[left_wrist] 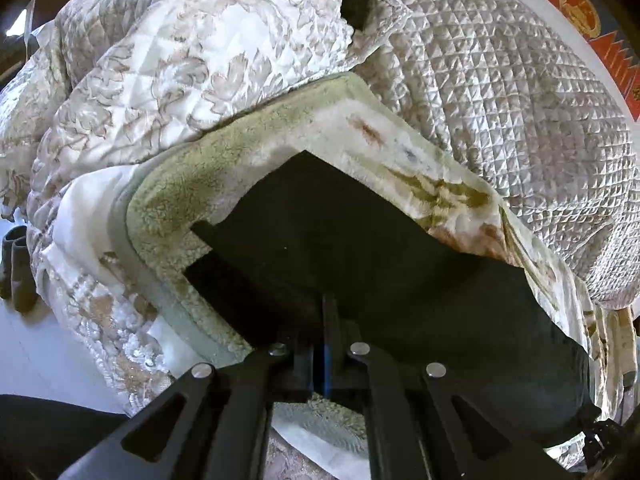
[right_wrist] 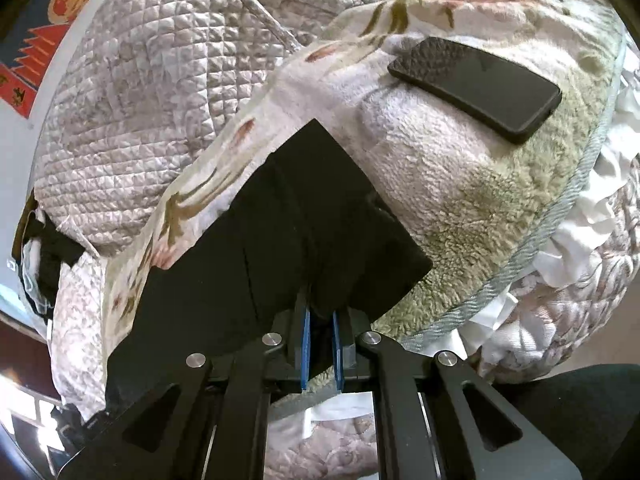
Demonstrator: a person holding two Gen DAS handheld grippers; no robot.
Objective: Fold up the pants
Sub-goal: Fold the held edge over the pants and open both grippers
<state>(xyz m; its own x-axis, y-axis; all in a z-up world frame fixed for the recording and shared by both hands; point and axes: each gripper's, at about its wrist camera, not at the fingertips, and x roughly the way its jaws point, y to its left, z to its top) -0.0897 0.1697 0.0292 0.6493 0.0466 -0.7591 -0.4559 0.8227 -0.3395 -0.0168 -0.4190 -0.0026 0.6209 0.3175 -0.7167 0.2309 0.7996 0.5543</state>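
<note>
The black pants (left_wrist: 360, 248) lie folded flat on a fleecy floral blanket (left_wrist: 192, 184) on the bed. My left gripper (left_wrist: 329, 312) is shut on the near edge of the pants, with the dark cloth pinched between its jaws. In the right wrist view the same pants (right_wrist: 280, 240) run from the lower left up to a corner at the centre. There my right gripper (right_wrist: 320, 312) is shut on their near edge, and a fold of black cloth sits between the blue pads (right_wrist: 306, 340).
A black phone (right_wrist: 480, 84) lies on the blanket beyond the pants. A quilted grey-white bedspread (left_wrist: 500, 100) and a floral quilt (left_wrist: 180, 48) are heaped behind. Dark boots (left_wrist: 16, 272) stand on the pale floor at the left.
</note>
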